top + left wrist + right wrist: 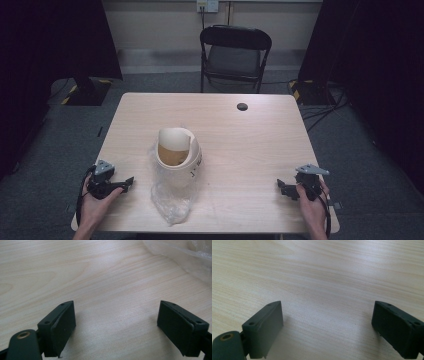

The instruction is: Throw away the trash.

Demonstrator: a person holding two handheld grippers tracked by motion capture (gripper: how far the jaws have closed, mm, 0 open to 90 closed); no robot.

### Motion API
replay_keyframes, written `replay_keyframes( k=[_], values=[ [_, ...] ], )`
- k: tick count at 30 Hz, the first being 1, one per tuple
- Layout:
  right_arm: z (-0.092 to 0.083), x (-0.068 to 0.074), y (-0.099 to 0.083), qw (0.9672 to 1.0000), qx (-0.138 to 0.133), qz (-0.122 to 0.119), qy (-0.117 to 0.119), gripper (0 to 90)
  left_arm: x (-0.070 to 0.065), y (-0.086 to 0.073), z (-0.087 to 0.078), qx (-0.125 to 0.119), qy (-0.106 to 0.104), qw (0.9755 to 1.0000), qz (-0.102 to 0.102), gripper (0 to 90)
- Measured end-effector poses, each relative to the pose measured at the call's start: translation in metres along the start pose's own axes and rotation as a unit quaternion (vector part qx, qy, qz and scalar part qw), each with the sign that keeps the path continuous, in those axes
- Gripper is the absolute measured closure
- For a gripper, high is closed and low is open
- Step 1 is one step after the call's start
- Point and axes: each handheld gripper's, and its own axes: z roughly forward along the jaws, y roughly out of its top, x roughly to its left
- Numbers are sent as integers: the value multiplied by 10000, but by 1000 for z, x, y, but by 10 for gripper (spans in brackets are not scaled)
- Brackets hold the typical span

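Observation:
A cream-coloured tub with a raised lid flap lies on its side in the middle of the wooden table, its brown inside facing the camera. It rests on a crumpled clear plastic bag, whose edge shows at the top right of the left gripper view. My left gripper rests near the table's front left, open and empty, pointing toward the bag. Over the front right of the table my right gripper is open with bare wood between its jaws.
A small black round disc sits near the table's far edge. A black folding chair stands behind the table. Dark curtains hang at both sides, with stand bases and cables on the floor.

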Motion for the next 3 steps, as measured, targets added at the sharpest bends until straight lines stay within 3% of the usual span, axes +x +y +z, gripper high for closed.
replay_keyframes(
  k=[3],
  values=[
    [0, 0, 0, 10000, -1, -2, -1, 94, 0, 0, 0, 0, -8, 10000, -3, 146]
  ],
)
